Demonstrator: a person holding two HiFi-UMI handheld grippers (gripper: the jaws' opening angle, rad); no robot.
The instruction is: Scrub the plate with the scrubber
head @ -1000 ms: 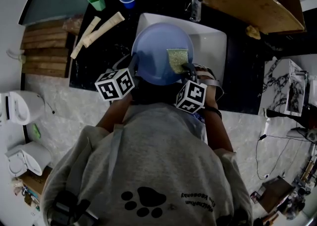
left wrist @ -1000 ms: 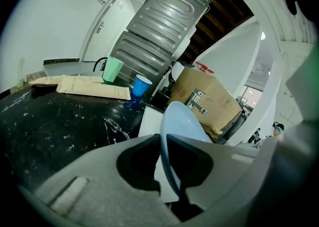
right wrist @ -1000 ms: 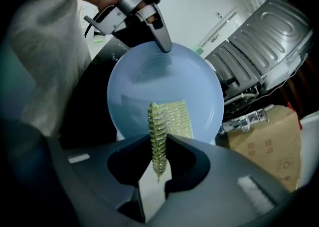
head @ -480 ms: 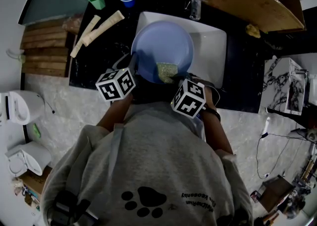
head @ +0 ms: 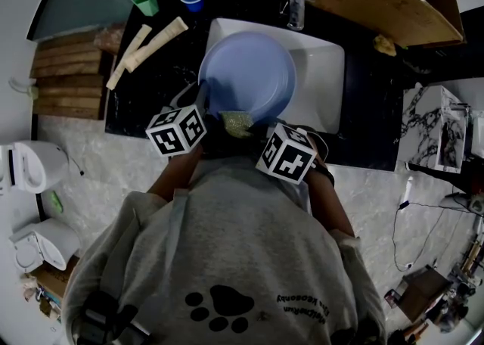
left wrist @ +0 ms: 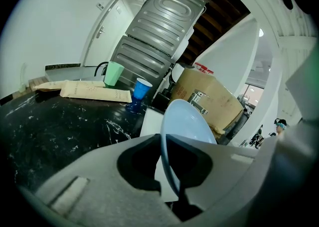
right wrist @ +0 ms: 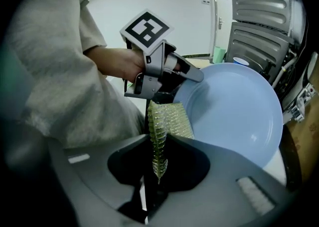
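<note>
Your left tool [left wrist: 172, 181] gripped the plate [head: 246, 71] by its rim; your right tool [right wrist: 158, 171] pinched the scrubber [right wrist: 167, 119]; hard scrubbing could have levered it loose

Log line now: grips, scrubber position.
left gripper: shut on round light-blue plate | right gripper: shut on green mesh scrubber | scrubber at plate's near rim
</note>
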